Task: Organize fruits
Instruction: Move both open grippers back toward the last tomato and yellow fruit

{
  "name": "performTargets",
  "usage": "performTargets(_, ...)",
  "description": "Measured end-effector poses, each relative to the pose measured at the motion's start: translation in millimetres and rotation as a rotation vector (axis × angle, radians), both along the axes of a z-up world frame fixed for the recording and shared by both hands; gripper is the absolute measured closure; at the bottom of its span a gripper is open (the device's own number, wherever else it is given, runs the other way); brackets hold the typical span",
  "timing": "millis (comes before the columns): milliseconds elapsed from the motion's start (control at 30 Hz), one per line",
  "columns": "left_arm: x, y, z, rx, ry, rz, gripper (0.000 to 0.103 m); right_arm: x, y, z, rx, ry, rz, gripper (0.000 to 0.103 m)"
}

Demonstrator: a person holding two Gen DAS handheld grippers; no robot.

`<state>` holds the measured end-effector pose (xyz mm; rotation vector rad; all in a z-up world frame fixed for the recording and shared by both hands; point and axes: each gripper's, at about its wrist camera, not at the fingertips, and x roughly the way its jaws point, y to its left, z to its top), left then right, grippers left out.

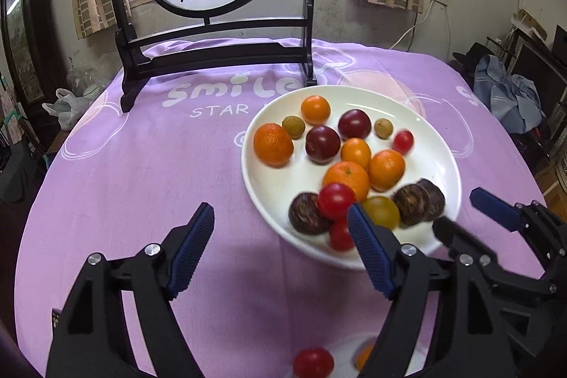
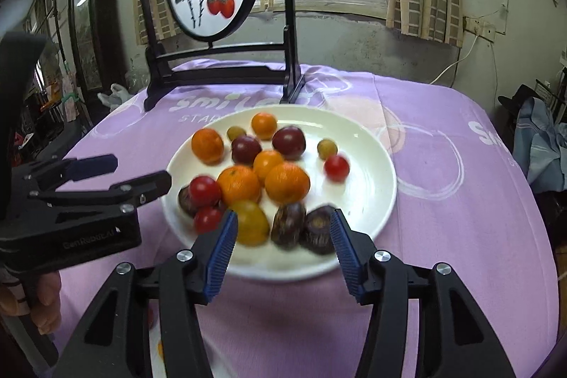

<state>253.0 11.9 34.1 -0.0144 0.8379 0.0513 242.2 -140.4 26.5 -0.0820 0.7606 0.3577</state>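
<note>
on the purple cloth [image 1: 141, 183] a white plate [image 1: 269, 201] of fruit is set; both grippers, left [image 1: 280, 247] and right [image 2: 283, 247], are held released at its 6 o'clock rim, nothing grasped.

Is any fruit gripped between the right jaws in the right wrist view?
No, the right gripper stands open over the white plate, pressing on no fruit.
</note>
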Motion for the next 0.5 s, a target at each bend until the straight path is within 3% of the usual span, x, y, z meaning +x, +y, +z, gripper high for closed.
performTargets(367, -63.0, -3.4, -11.5, -0.017, 0.015, -0.013, 0.022, -59.4, -5.8, -9.9, 0.012, 0.045, 0.034, 0.047)
performTargets(500, -77.1, 3.2, -21.4, -0.031, 0.038, 0.003, 0.02, -72.8, -5.3, -16.0, 0.017, 0.055, 0.032, 0.039)
